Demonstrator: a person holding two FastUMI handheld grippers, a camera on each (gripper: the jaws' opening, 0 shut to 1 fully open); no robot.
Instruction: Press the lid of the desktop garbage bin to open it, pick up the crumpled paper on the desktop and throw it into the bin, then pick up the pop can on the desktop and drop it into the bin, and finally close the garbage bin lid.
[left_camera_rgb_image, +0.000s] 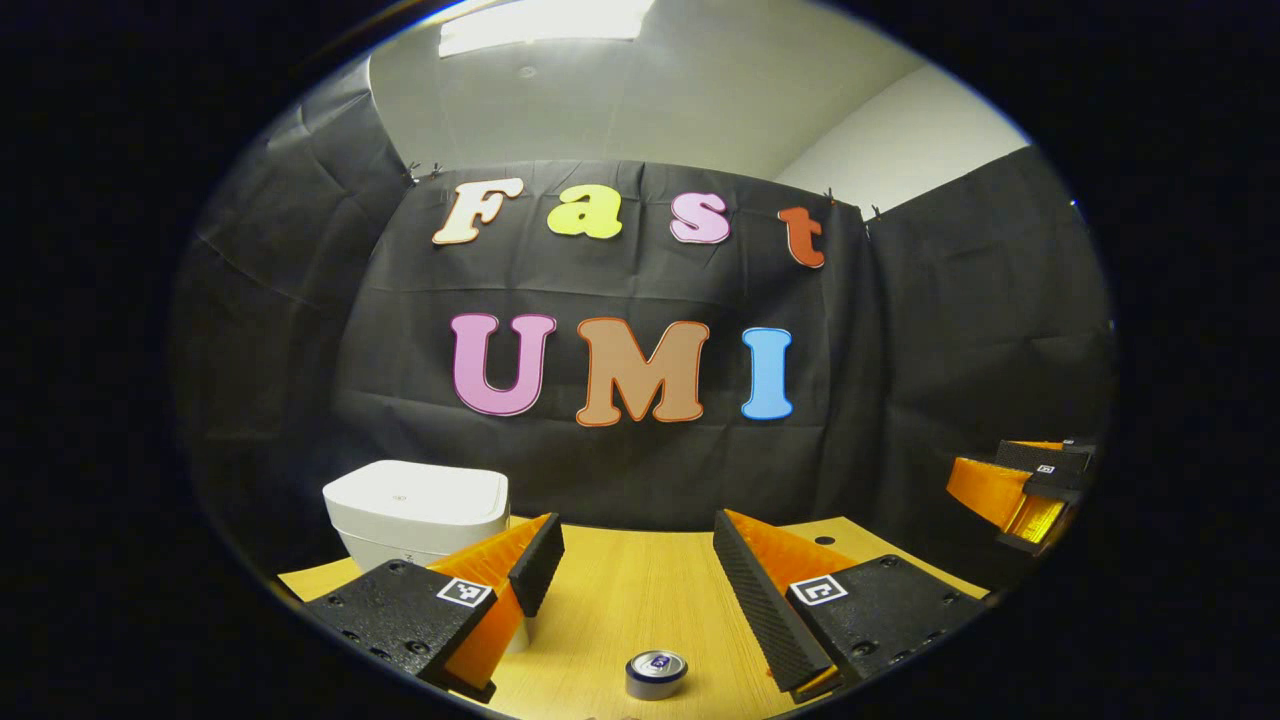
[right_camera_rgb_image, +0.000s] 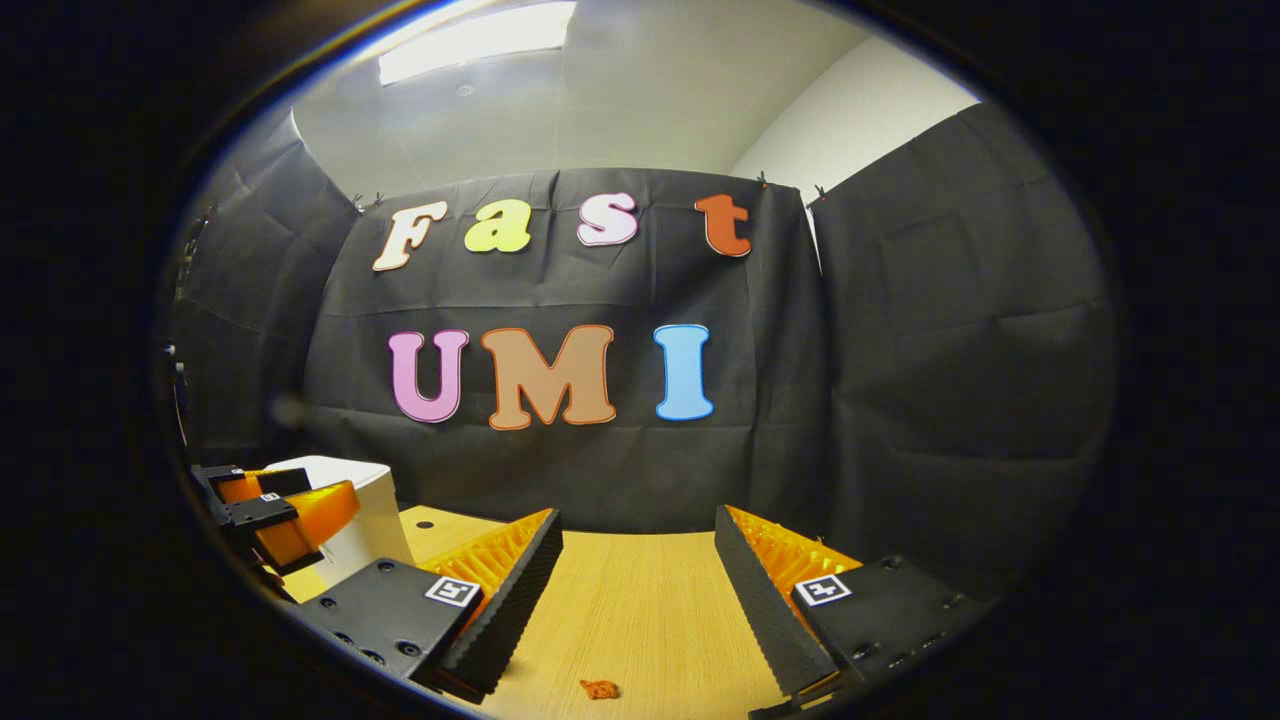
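Hovering above the desk (left_camera_rgb_image: 640, 590), both grippers sit spread and empty, likely the start pose before the lid press. Left gripper (left_camera_rgb_image: 632, 565), seen in the left gripper view, has fingers wide apart and nothing between them; just below that gap stands the pop can (left_camera_rgb_image: 657, 673), upright on the wood near the lower edge, top face visible, lower body cut off by the view's rim. Right gripper (right_camera_rgb_image: 635, 560) in the right gripper view is also spread, holding nothing; near its lower edge lies a small orange crumpled scrap (right_camera_rgb_image: 600, 689) on the desk, probably the crumpled paper, but too small to be sure. Each target sits roughly ahead of one tool, which I judge makes for an easy one-hand-per-item pickup. Farther back, the white garbage bin (left_camera_rgb_image: 415, 508) stands at the left rear of the desk, lid down and flat, so the opening step looks not yet done; its lower front is hidden behind the left gripper's own finger. In the right gripper view the bin (right_camera_rgb_image: 375, 515) shows at far left, partly blocked by the left gripper (right_camera_rgb_image: 275, 515) hanging in front of it. The right gripper (left_camera_rgb_image: 1025, 485) shows at the far right of the left gripper view, well apart from bin and can, its fingertips clipped by the edge. Behind everything hangs the black booth wall (left_camera_rgb_image: 950, 330).
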